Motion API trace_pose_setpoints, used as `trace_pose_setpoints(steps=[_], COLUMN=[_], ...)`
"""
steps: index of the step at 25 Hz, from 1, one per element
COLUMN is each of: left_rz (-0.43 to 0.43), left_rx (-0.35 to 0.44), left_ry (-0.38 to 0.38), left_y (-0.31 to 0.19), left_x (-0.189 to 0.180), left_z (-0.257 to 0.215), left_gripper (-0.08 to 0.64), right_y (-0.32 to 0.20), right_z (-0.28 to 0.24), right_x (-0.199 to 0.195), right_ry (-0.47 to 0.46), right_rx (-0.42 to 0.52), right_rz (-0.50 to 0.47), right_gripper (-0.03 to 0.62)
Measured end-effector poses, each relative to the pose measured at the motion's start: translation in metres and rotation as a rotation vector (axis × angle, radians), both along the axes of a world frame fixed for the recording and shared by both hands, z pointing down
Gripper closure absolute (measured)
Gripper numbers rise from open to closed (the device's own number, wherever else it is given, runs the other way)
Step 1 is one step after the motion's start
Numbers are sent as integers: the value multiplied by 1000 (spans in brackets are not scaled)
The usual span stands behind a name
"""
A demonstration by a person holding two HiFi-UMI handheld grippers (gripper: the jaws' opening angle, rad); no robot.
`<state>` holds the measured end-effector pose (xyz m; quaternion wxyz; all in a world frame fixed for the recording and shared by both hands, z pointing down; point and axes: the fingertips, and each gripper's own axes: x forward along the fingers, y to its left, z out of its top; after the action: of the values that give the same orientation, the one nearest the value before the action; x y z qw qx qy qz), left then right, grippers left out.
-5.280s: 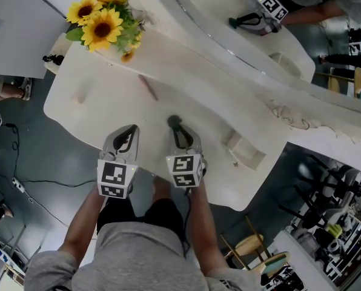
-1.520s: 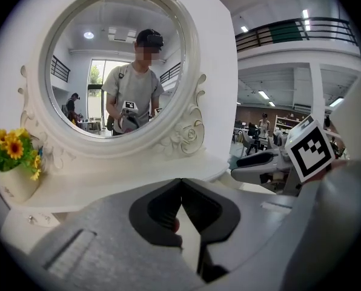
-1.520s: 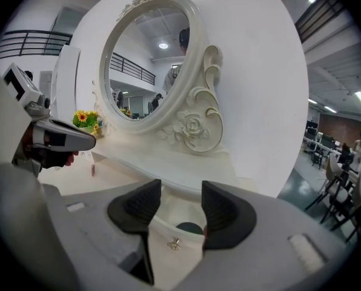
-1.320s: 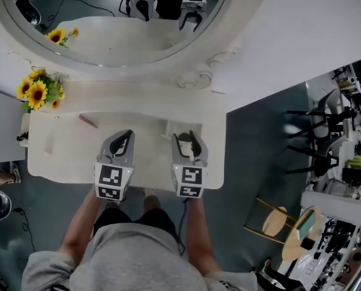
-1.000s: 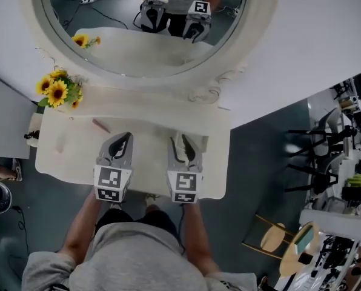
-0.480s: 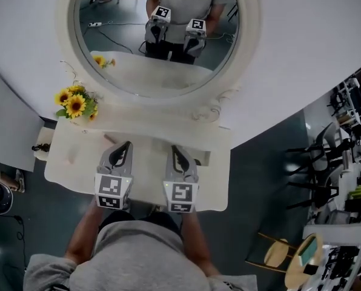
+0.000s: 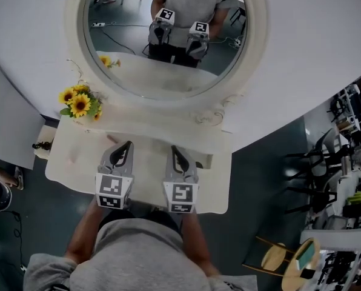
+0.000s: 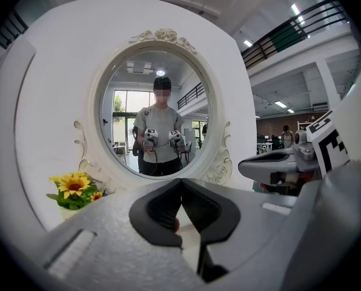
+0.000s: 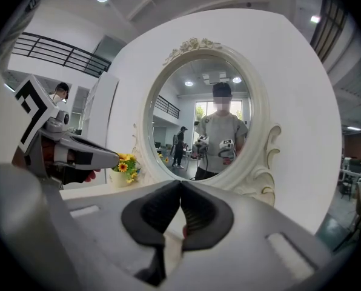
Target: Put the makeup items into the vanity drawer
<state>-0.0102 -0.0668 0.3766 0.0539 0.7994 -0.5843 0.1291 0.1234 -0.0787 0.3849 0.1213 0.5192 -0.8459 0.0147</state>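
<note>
- A white vanity surface [image 7: 147,157] stands against a white wall under a large oval mirror [image 7: 168,53]. A bunch of sunflowers [image 7: 80,103] sits under the mirror's lower left rim.
- The left hand-held gripper [image 7: 127,144] hangs over the surface below the mirror's bottom edge, its jaws fully together and holding nothing.
- The right hand-held gripper [image 7: 174,149], also below the mirror's bottom edge, has just closed its jaws. The pads meet with nothing between them.
- A pinkish makeup stick [image 7: 112,139] lies on the surface below the mirror's lower left, between the sunflowers and the left hand-held gripper. A paler item [image 7: 71,156] lies further left, too faint to name.
- The vanity drawer [image 7: 205,160] looks to be the small open recess below the mirror's lower right.
- Nothing seems to be in hand yet, so a pickup is likely next. Open the left jaws before lowering, set them across the stick's middle, and close gently, since a thin stick may roll away.
</note>
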Motion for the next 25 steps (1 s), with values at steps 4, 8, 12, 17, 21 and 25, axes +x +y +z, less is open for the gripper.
trace_pose_setpoints(steps=[4, 8, 12, 17, 21, 25], left_rz=[-51, -121, -219, -329, -378, -418], left_rx=[-15, -33, -71, -119, -143, -176], left_ry=[7, 10, 13, 26, 30, 45], left_y=[1, 7, 23, 42, 45, 47], left_x=[-19, -46, -82, -122, -142, -151], left_z=[5, 13, 27, 49, 68, 91], left_gripper=[549, 549, 549, 549, 549, 549], right_y=[-2, -4, -1, 1, -3, -4], right_z=[3, 10, 23, 45, 69, 100], right_x=[-23, -56, -98, -141, -166, -183], right_ry=[6, 4, 12, 29, 47, 83], right_rx=[-7, -26, -54, -96, -125, -175], right_rz=[-65, -151, -258, -369, -427, -492], right_gripper=[586, 586, 586, 586, 586, 586])
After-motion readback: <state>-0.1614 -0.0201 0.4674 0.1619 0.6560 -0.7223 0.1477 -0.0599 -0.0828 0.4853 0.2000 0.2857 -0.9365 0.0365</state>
